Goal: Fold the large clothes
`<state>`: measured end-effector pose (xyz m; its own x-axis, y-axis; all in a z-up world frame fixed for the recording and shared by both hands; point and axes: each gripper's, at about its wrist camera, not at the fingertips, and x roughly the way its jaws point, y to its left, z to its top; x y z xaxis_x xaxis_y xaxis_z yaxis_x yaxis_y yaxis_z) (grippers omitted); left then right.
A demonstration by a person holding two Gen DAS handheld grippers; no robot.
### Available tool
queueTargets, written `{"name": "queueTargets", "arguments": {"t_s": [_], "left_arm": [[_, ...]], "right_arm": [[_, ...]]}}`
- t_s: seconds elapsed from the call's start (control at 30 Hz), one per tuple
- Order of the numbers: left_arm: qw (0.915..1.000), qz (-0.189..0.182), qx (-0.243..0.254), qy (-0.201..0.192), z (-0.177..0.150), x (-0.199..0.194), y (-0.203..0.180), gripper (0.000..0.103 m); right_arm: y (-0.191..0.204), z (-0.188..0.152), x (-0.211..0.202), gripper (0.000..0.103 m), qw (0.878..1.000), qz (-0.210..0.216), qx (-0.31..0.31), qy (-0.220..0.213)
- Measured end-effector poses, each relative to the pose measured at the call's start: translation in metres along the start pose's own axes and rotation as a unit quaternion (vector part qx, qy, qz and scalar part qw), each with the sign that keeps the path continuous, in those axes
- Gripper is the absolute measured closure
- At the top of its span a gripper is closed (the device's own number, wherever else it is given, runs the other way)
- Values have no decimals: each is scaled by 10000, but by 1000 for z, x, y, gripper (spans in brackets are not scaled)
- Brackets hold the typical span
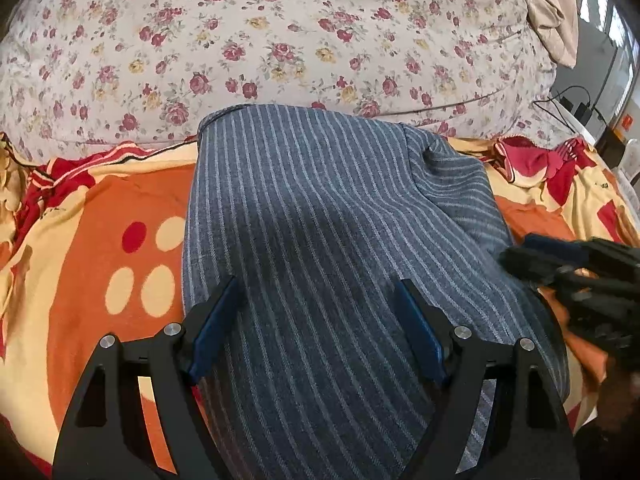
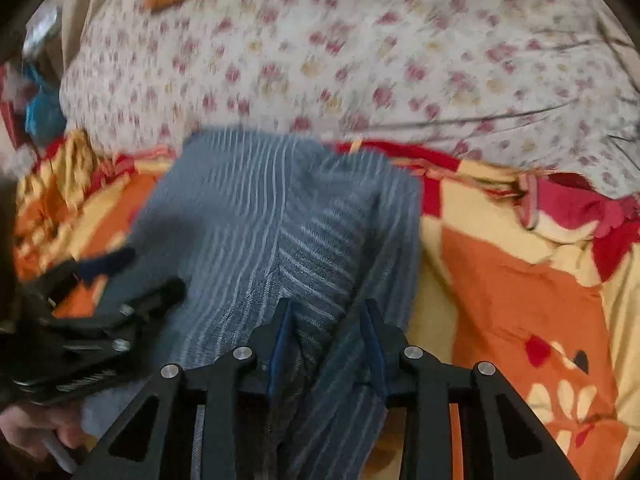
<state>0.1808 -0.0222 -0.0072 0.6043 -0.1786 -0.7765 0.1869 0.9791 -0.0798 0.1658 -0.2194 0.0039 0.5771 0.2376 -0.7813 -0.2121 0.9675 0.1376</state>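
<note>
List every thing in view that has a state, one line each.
Striped garment: folded into a long strip, lying on the blanket.
Left gripper: open, fingers spread over the garment, holding nothing.
Right gripper: fingers partly apart with a fold of the garment between them; a firm clamp cannot be told.
Blanket: spread out, rumpled at the edges.
Floral quilt: spread flat behind the garment.

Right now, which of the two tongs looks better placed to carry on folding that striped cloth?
Probably the right tongs: they straddle a raised fold of the striped garment, seemingly gripping it. The left tongs are spread wide over flat cloth, holding nothing.
</note>
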Motion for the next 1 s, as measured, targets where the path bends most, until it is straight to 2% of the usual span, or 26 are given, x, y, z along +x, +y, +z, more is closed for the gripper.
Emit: {"name": "queueTargets", "arguments": {"t_s": [0.07, 0.13, 0.23, 0.27, 0.3, 0.4, 0.53, 0.7, 0.77, 0.83, 0.93, 1.0], "left_arm": [[9999, -88, -80, 79, 1, 0, -1, 24], [9997, -87, -131, 196, 2, 1, -3, 23], [9994, -84, -128, 300, 2, 3, -8, 18], [9994, -100, -115, 302, 1, 4, -10, 16], [9995, -94, -71, 304, 1, 5, -12, 13], [9995, 62, 76, 296, 1, 7, -17, 13], [9996, -37, -227, 145, -7, -12, -13, 13], [9989, 115, -416, -185, -34, -51, -20, 13], [9985, 203, -449, -233, -49, -65, -27, 13], [9974, 499, -475, -195, -57, -79, -33, 13], [9948, 891, -456, -186, -62, -104, -45, 13], [9935, 1020, -454, -232, -62, -115, -50, 13]], "right_arm": [[2, -6, -23, 70, 9996, 218, -1, -173], [5, -15, -27, 69, 9996, 254, -108, -66], [13, -40, 4, 66, 9953, 187, -474, 825], [15, -44, 8, 64, 9947, 135, -550, 854], [14, -45, 7, 60, 9954, 103, -542, 782], [1, -42, -8, 60, 9979, 134, -294, 569], [-15, -41, -51, 59, 9999, 99, 69, -83], [-3, -58, -100, 58, 9970, -80, -92, -766], [5, -68, -109, 57, 9958, -150, -197, -882], [14, -78, -113, 55, 9952, -308, -260, -897], [11, -79, -111, 37, 9944, -496, -277, -891], [5, -78, -108, 35, 9947, -566, -183, -836]]}}
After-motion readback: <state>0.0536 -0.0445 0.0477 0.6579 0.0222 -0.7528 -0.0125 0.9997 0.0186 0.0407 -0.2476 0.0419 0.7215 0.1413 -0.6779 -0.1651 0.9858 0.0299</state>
